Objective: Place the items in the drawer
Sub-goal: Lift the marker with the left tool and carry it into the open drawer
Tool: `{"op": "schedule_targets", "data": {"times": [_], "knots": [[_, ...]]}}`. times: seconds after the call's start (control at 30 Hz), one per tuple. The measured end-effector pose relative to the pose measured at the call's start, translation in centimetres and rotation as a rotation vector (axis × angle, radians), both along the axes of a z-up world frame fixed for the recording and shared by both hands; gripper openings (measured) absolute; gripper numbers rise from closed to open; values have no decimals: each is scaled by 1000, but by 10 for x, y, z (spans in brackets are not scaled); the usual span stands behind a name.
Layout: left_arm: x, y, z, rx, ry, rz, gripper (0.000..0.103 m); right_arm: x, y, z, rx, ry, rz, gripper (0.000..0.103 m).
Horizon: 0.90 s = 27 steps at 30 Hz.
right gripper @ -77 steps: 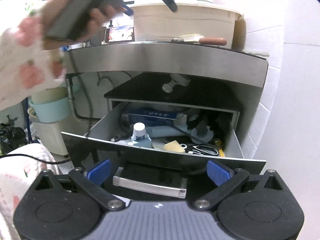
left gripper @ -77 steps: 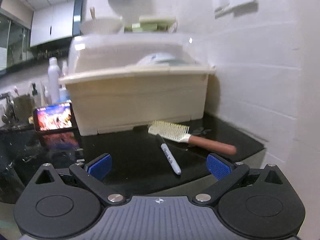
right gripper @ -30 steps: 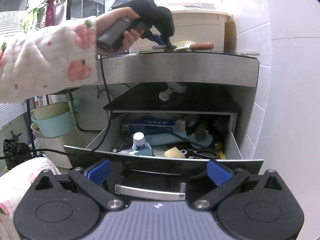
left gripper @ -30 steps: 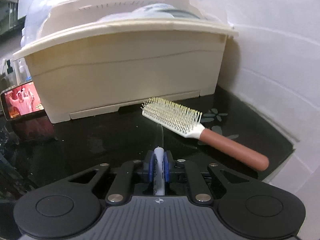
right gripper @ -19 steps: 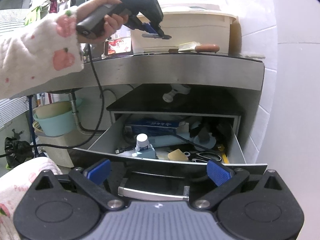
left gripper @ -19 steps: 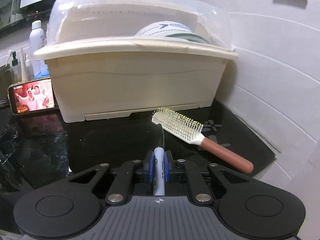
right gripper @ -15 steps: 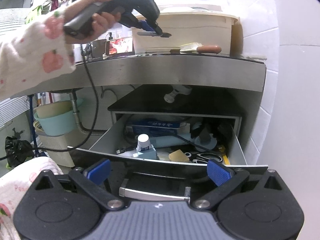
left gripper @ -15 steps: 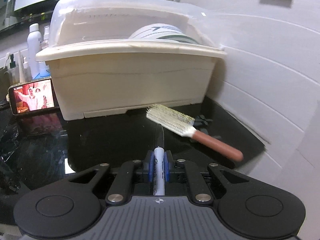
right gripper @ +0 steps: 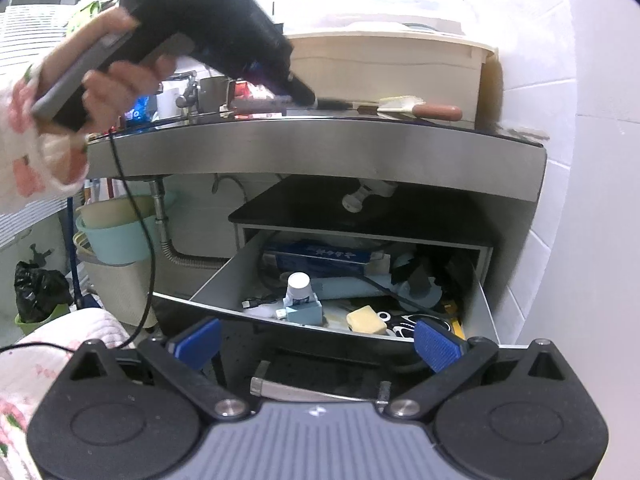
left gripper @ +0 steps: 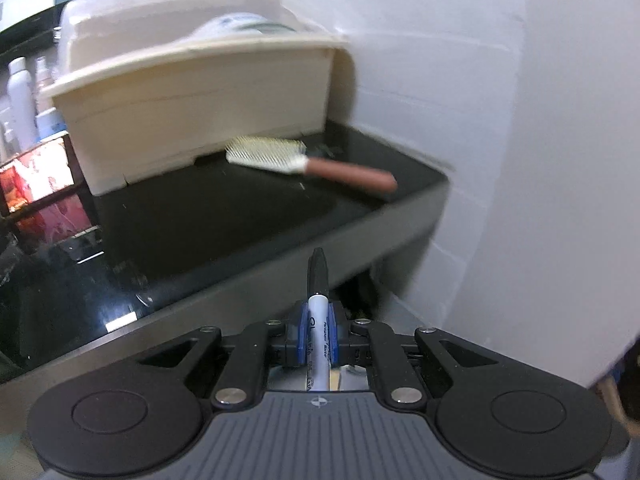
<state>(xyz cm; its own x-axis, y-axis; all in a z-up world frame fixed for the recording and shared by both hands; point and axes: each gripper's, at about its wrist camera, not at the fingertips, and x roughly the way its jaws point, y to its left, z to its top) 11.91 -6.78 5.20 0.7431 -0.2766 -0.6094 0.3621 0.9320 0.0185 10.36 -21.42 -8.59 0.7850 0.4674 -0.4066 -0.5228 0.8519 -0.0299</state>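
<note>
My left gripper (left gripper: 318, 334) is shut on a white marker (left gripper: 317, 304) with a black cap, which points forward past the counter's front edge. In the right wrist view the left gripper (right gripper: 304, 96) hovers above the counter, held by a hand (right gripper: 116, 76), with the marker (right gripper: 340, 103) sticking out to the right. A hairbrush (left gripper: 308, 166) with a brown handle lies on the black countertop (left gripper: 208, 216) beside the cream dish rack (left gripper: 192, 92). My right gripper (right gripper: 316, 342) is open, low in front of the open drawer (right gripper: 340, 328), with nothing between its fingers.
The drawer holds a blue box (right gripper: 316, 258), a small bottle (right gripper: 299, 292), a yellow sponge (right gripper: 366, 320), scissors and cables. A phone with a lit screen (left gripper: 36, 176) stands at the counter's left. A white tiled wall (left gripper: 540, 160) is to the right. Basins (right gripper: 120, 232) sit under the sink.
My left gripper has pulled back and lower, away from the hairbrush, carrying the marker out over the counter's front edge. The right gripper has barely moved and stays open.
</note>
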Motion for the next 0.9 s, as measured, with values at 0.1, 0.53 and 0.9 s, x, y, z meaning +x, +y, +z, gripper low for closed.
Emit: {"op": "schedule_targets", "data": {"times": [0.1, 0.53, 0.9], "knots": [[-3, -1, -16, 21, 24, -18, 11, 0, 3, -2, -9, 11, 8, 103], [38, -6, -99, 81, 188, -14, 11, 4, 4, -5, -18, 36, 13, 103], [96, -12, -175, 170, 390, 42, 11, 7, 0, -12, -4, 57, 6, 103]]}}
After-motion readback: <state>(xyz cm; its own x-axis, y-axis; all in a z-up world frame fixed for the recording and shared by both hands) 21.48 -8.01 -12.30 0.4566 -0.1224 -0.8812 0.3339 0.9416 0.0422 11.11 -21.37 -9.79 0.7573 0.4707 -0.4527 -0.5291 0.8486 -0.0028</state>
